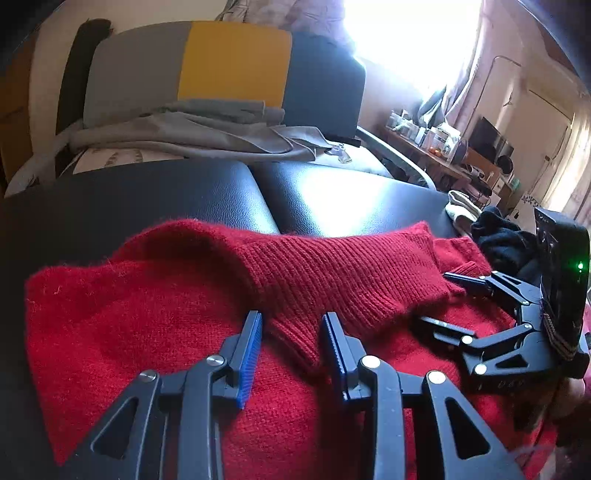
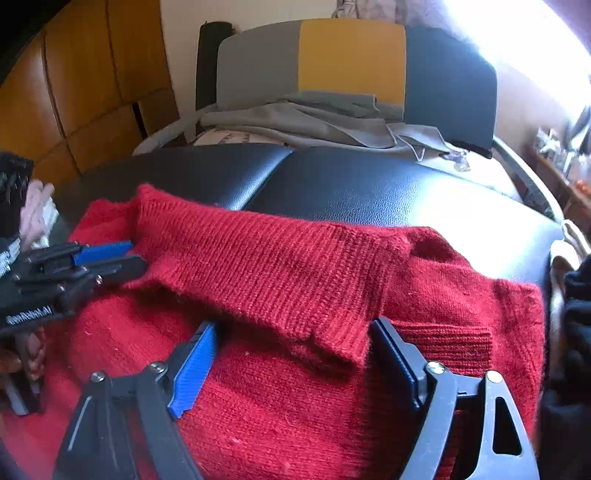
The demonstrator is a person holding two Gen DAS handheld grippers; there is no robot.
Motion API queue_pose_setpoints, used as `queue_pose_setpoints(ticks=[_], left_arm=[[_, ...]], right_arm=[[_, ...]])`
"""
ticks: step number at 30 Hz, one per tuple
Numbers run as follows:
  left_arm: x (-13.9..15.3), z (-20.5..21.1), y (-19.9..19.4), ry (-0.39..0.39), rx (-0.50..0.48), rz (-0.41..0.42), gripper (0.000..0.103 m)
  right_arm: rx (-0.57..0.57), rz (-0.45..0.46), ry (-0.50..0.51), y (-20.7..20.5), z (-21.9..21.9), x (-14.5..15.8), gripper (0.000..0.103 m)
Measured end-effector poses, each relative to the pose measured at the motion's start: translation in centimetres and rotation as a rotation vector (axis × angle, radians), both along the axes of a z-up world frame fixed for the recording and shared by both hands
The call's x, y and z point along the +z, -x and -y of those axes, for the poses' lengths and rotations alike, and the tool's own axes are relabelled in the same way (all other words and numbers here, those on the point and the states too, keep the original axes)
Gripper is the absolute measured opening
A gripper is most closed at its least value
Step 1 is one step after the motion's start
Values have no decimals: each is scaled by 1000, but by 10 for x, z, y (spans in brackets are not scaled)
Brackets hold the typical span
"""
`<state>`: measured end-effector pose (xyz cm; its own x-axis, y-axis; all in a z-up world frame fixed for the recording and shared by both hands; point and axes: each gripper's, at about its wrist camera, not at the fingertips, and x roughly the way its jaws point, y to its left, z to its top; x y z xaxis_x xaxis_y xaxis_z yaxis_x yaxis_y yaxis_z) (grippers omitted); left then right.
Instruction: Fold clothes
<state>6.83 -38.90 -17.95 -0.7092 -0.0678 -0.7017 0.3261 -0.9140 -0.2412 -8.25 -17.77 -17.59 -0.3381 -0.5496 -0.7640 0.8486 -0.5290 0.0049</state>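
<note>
Lying beneath both parted, empty fingers, red sweater (image 1: 155,317), ribbed collar (image 2: 273,273) between them

Sweater (image 1: 155,317) under the fingers (image 1: 251,343): red knit wool, fuzzy; ribbed band between them. Finger pads: ridged blue plastic, matt. Table (image 1: 207,195) beyond: black leatherette, grained, glossy. Grey cloth (image 1: 207,133) further back: smooth, matt.

The red knitted sweater (image 1: 155,295) runs off the bottom edge in both views, so its lower part is unseen. The blown-out window (image 1: 410,33) shows nothing beyond its glare. Small items on the far wooden shelf (image 1: 436,147) are too tiny to identify.
</note>
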Motion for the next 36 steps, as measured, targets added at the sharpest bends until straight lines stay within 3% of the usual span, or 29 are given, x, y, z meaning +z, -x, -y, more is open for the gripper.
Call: queue_pose_setpoints(ticks=[6, 15, 20, 23, 28, 33, 36], left_arm=[[-4, 2, 8, 12, 7, -3, 35], [-2, 17, 42, 92, -1, 44, 36], [10, 9, 38, 125, 18, 89, 37], [28, -2, 12, 139, 44, 66, 36], [50, -23, -63, 156, 67, -18, 36], [40, -40, -142, 114, 112, -15, 36], [17, -49, -175, 82, 119, 59, 36]], right_arm=[[-33, -8, -12, 8, 6, -1, 102], [-67, 3, -9, 32, 23, -1, 103], [-62, 19, -3, 34, 23, 1, 103], [-47, 50, -15, 25, 9, 12, 103], [-45, 17, 15, -20, -40, 29, 103], [-70, 36, 3, -58, -92, 25, 103], [-121, 62, -39, -68, -119, 7, 103]])
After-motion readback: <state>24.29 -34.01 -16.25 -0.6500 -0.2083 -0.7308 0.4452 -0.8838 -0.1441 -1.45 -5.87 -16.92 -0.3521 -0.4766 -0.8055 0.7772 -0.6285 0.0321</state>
